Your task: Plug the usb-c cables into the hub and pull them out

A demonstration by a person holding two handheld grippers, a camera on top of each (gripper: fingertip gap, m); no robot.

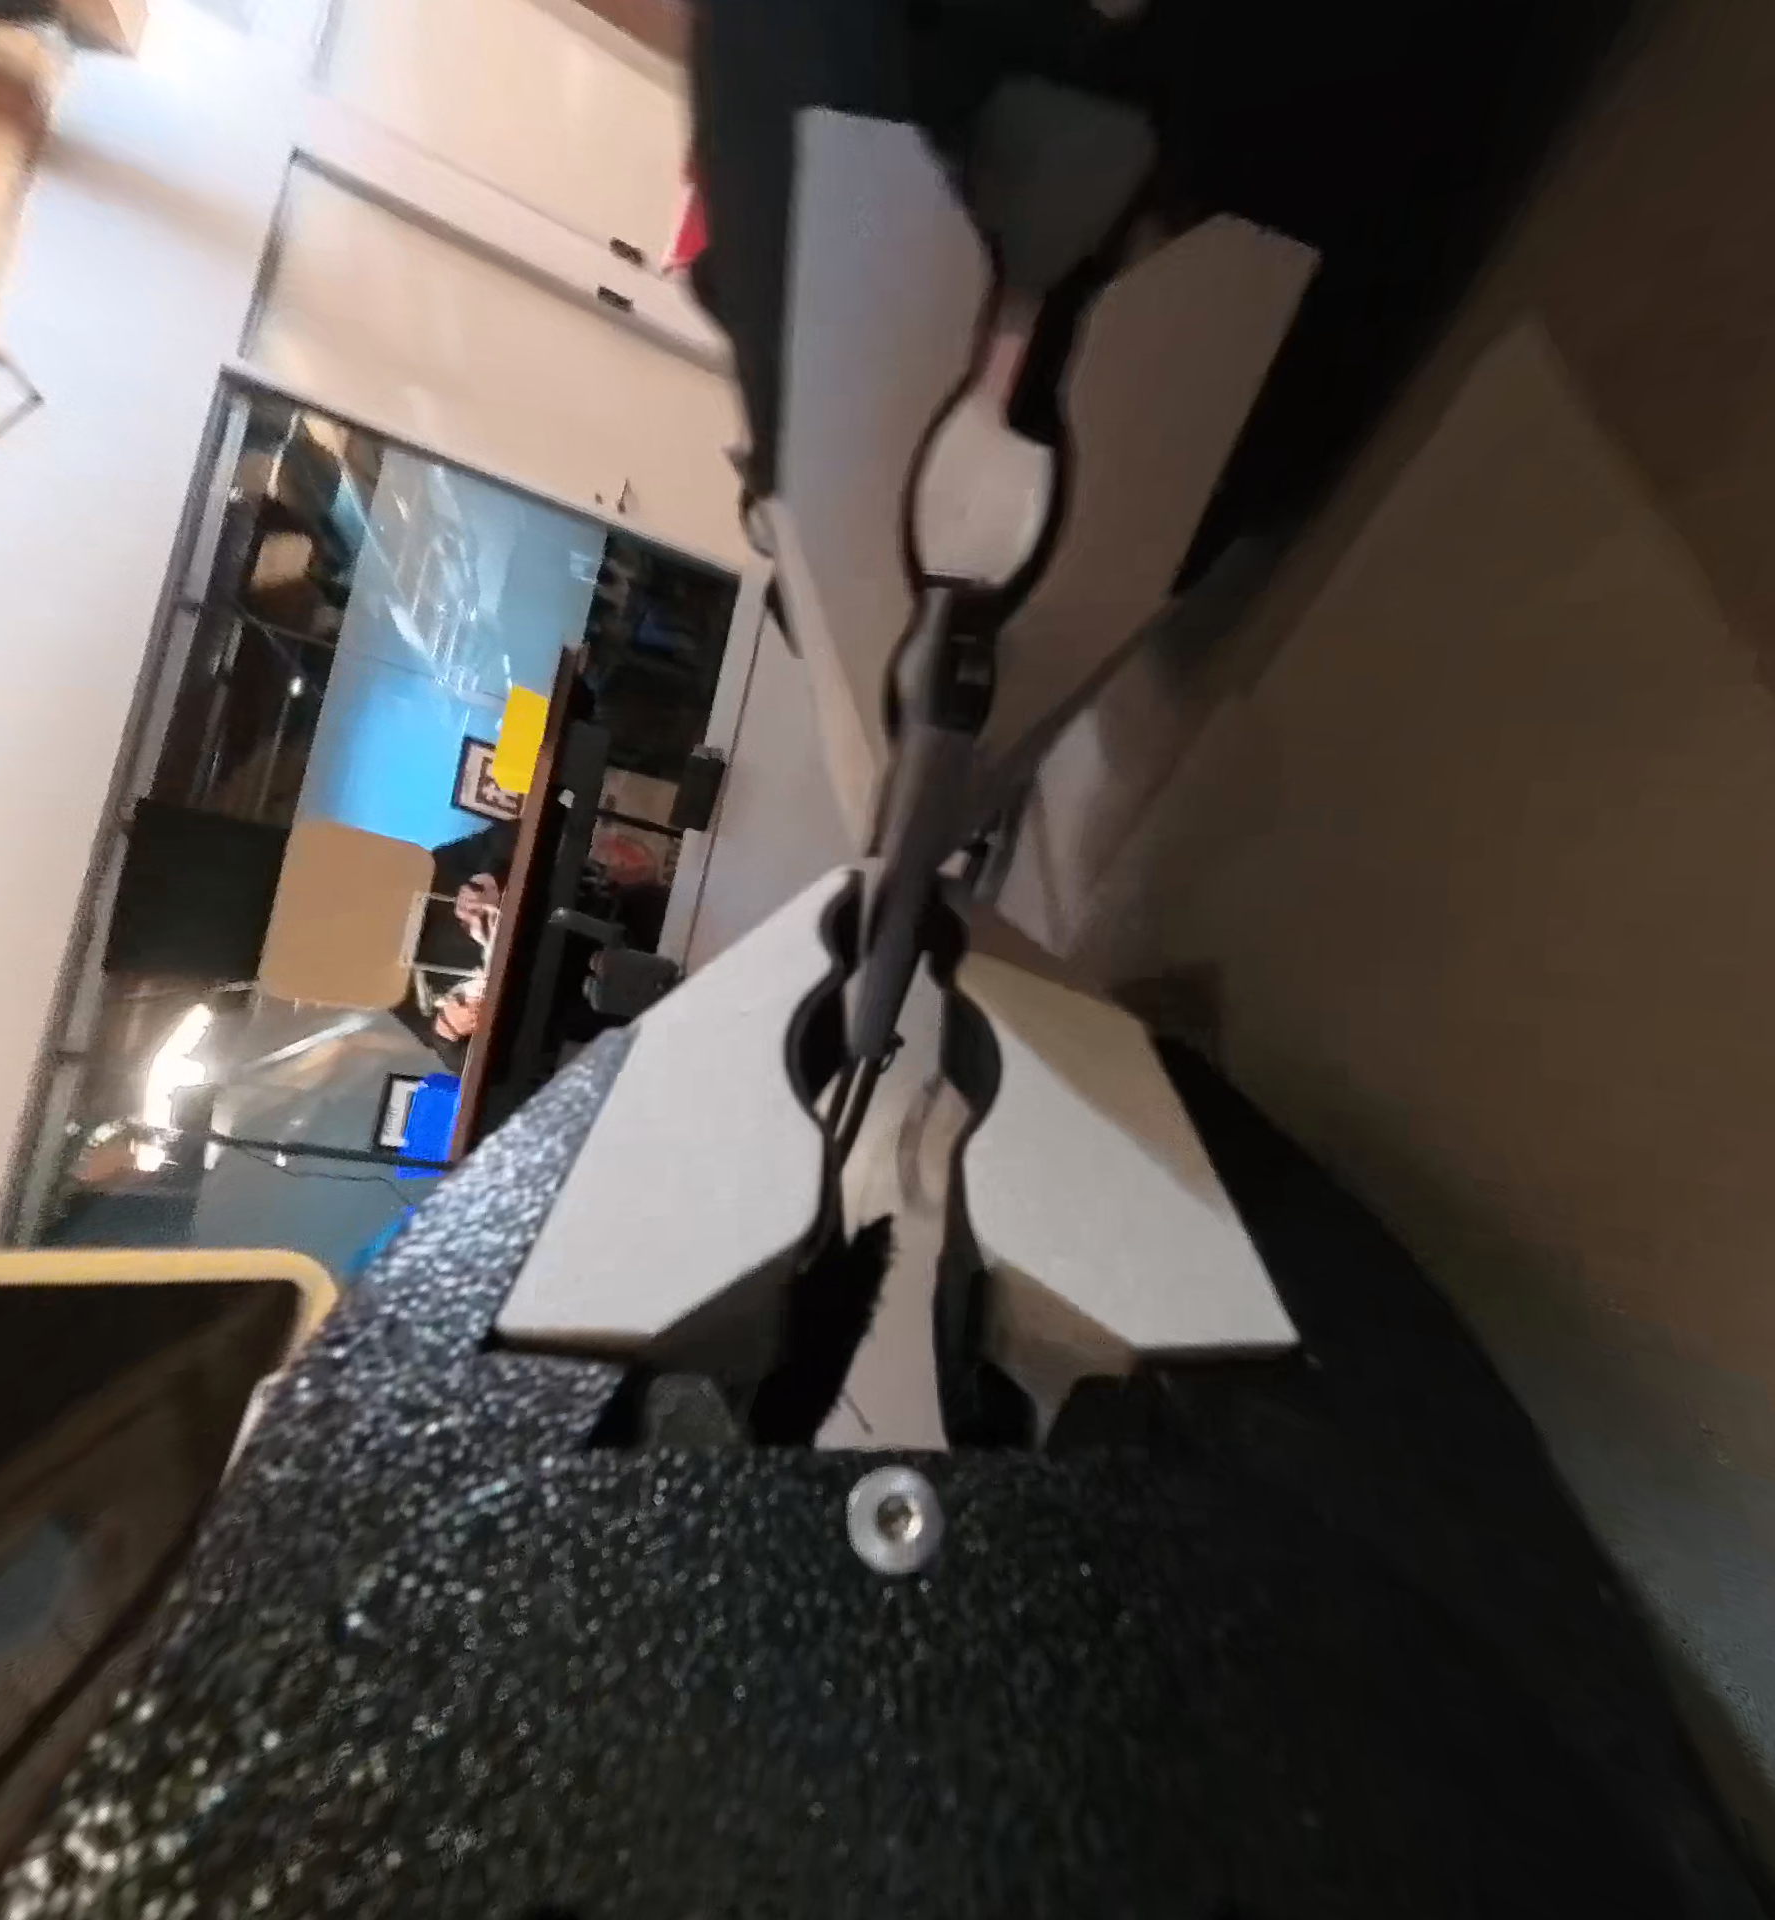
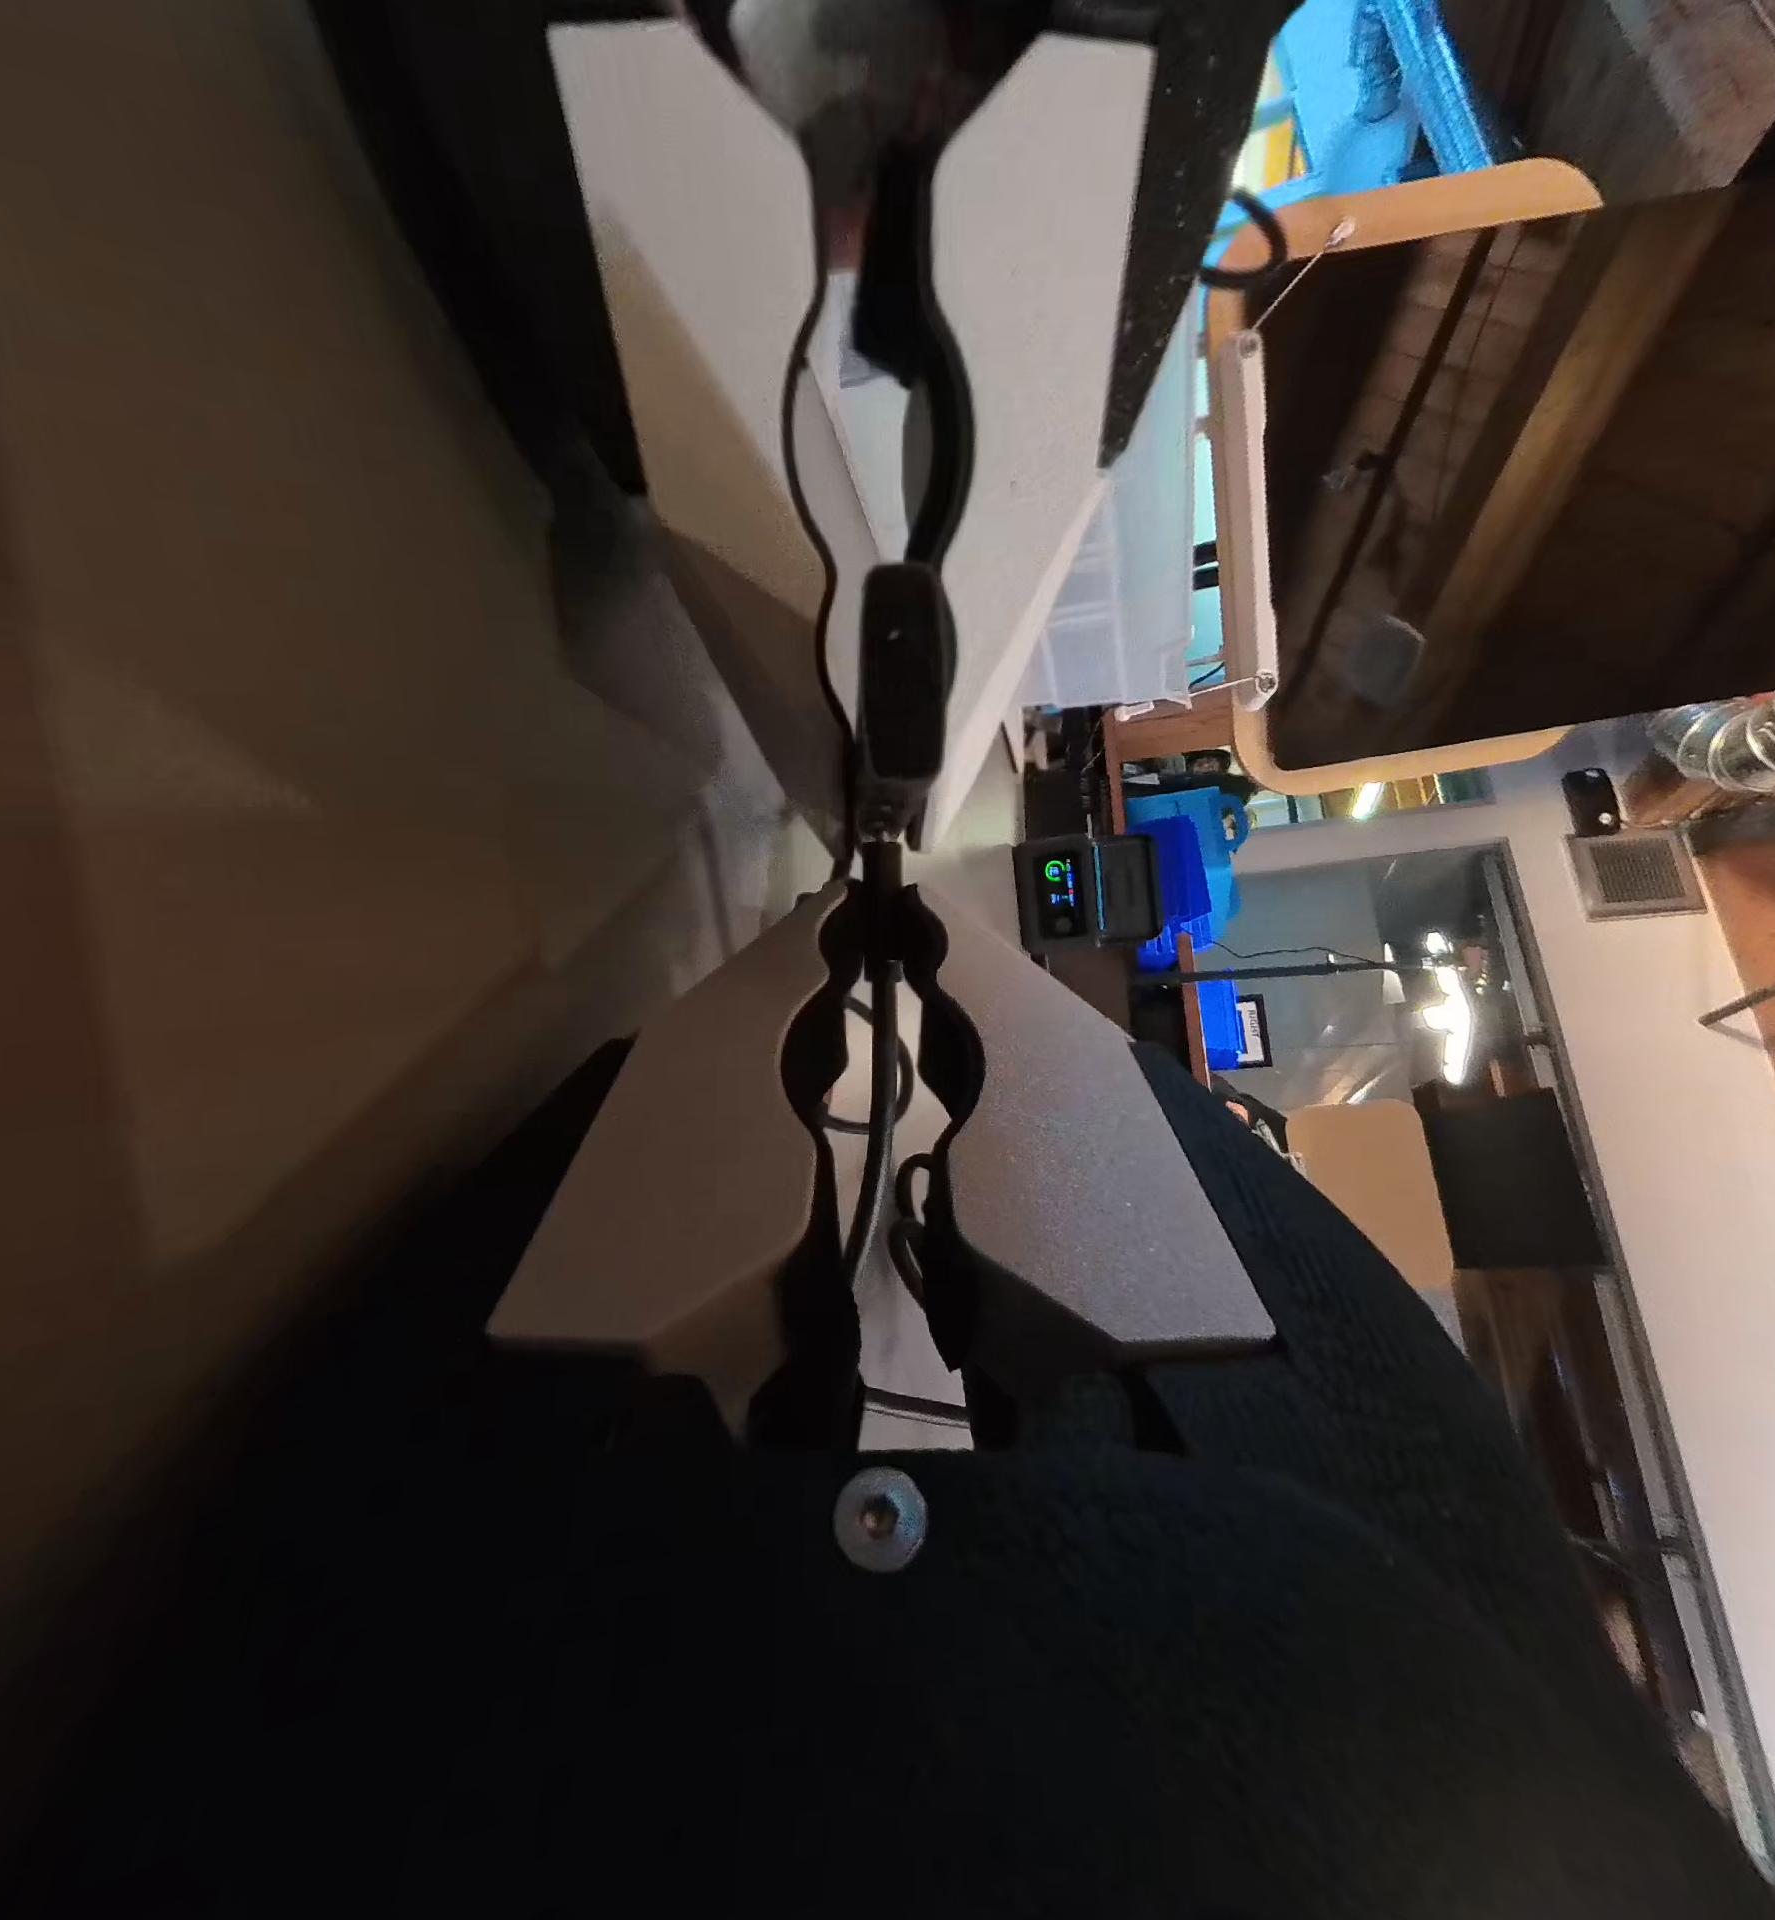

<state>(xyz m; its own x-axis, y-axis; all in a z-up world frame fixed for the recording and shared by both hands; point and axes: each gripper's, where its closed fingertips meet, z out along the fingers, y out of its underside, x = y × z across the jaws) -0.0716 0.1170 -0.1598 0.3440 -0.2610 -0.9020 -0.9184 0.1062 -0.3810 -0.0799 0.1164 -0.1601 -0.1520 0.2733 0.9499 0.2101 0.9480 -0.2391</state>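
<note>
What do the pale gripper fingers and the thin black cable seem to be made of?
The pale grey wedge-shaped fingers look like matte plastic: flat, even, without shine. The thin black cable looks rubber- or plastic-coated: smooth, slightly glossy, bending softly. Neither is certain by sight alone.

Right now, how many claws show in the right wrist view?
2. The right claw is at the bottom, shut on a black cable. The left claw faces it from the top, shut on a black connector. Their tips nearly meet.
</note>
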